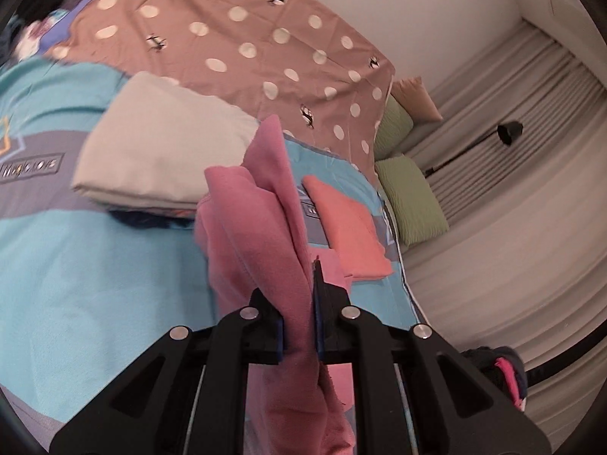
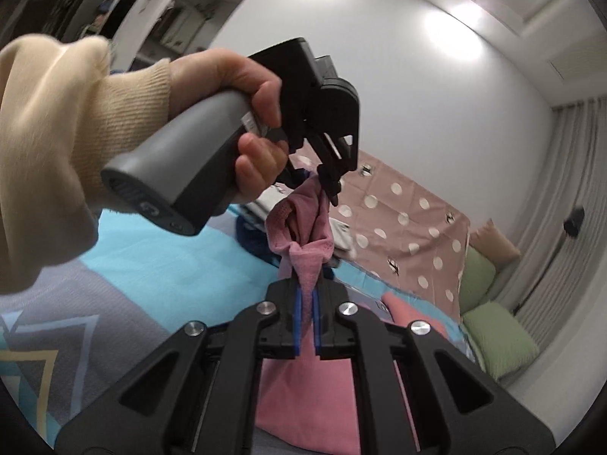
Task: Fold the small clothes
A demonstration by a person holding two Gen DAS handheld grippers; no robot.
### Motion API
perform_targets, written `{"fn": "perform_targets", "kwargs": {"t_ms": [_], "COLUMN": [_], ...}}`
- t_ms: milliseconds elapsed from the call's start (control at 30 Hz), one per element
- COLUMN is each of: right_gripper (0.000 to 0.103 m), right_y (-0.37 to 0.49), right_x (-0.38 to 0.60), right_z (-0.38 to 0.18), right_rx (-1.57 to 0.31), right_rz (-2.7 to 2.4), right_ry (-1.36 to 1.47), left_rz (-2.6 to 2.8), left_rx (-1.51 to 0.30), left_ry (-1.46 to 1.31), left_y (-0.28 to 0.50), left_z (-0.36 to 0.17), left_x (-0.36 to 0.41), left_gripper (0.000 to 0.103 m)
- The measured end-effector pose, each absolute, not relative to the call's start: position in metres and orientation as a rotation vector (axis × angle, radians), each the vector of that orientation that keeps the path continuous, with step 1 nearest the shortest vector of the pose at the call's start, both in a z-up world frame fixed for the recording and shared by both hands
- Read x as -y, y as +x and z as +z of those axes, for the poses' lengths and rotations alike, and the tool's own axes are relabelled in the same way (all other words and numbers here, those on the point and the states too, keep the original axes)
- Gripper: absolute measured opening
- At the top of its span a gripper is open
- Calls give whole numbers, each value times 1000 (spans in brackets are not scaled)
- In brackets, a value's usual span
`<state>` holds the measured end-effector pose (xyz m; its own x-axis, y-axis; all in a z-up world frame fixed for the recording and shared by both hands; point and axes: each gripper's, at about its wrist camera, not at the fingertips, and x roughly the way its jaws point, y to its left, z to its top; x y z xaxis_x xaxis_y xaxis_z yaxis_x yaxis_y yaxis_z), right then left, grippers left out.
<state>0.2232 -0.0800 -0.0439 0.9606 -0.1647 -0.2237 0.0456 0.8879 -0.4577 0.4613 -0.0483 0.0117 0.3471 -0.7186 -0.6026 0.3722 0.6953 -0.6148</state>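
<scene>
one pink garment (image 1: 261,235), soft and knit-looking, hangs bunched in the air above the bed (image 1: 95,273), pinched at two places. the left gripper (image 1: 299,326) is clenched on one fold of it, the right gripper (image 2: 306,322) clenched on another. two folded pieces lie flat on the turquoise-and-grey cover: one cream rectangle (image 1: 159,144) and one coral rectangle (image 1: 345,227). two ribbed green pillows (image 1: 413,201) sit by the pleated curtain (image 1: 512,208).

You're holding a pink cloth (image 1: 261,227); bedsheet (image 1: 95,265) turquoise with grey bands, blanket (image 1: 235,38) brown with cream dots, pillows (image 1: 413,201) green, folded coral cloth (image 1: 349,227).
</scene>
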Motion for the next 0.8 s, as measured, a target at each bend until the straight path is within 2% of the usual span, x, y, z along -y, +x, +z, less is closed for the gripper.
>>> {"fn": "perform_targets", "kwargs": {"t_ms": [267,500,700,733,767,800], "right_gripper": [4,5,6,7,9,10], "right_y": [229,239,237,237,235,240], "right_x": [158,210,242,247,252,266], "right_z": [-49,-80,-111,-115,-119,-121], "right_rx": [-320,-473,-640,-660,-675,-693], "right_rz": [-263,-325,-323,-319,-319,-319], "right_ry": [-295,-191,14,52,87,135], "left_rz": [-773,-769,-747,-752,-767,-792], "left_rx": [-1046,-1158,-1259,-1266,-1276,-1290], "left_ry": [-277,-171,-114,-109,-113,-128], "left_y": [459,456,457,455,455,455], "left_z": [-6,-66,-113,-116,-117,-118], "left_x": [155,227,257,262,265,267], "left_gripper": [11,11,13,14,19,30]}}
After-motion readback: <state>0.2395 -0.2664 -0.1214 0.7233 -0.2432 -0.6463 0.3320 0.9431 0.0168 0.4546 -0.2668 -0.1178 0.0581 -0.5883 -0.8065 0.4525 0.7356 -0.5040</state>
